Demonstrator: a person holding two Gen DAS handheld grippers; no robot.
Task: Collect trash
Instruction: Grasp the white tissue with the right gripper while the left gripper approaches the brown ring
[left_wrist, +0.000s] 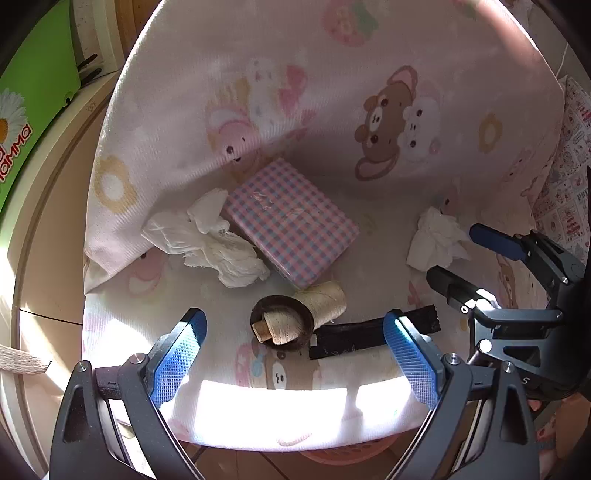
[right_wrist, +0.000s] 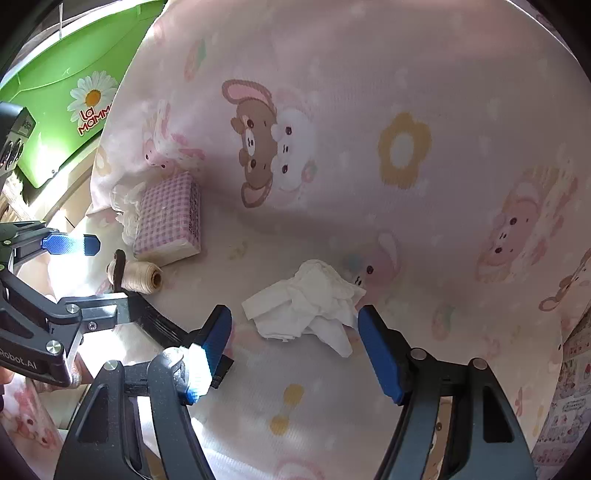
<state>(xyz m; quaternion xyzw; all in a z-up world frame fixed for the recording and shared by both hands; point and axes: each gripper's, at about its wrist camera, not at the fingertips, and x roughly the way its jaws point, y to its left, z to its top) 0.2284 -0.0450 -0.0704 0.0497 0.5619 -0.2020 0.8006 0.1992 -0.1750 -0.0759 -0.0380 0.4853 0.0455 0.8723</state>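
Observation:
A crumpled white tissue (left_wrist: 207, 240) lies on the pink cartoon-print seat cover, left of a pink checked tissue pack (left_wrist: 290, 221). A second crumpled tissue (right_wrist: 310, 301) lies further right; it also shows in the left wrist view (left_wrist: 436, 240). My left gripper (left_wrist: 295, 339) is open and empty, hovering over a dark ring with a thread spool (left_wrist: 282, 325). My right gripper (right_wrist: 295, 339) is open, its fingers on either side of the second tissue, just short of it. In the left wrist view the right gripper (left_wrist: 461, 258) is open beside that tissue.
A cream thread spool (left_wrist: 325, 299) and a black strip (left_wrist: 373, 336) lie near the seat's front edge. A green box with a daisy logo (right_wrist: 74, 92) stands to the left. The padded backrest (left_wrist: 332, 74) rises behind the seat. A patterned cushion (left_wrist: 569, 177) is at right.

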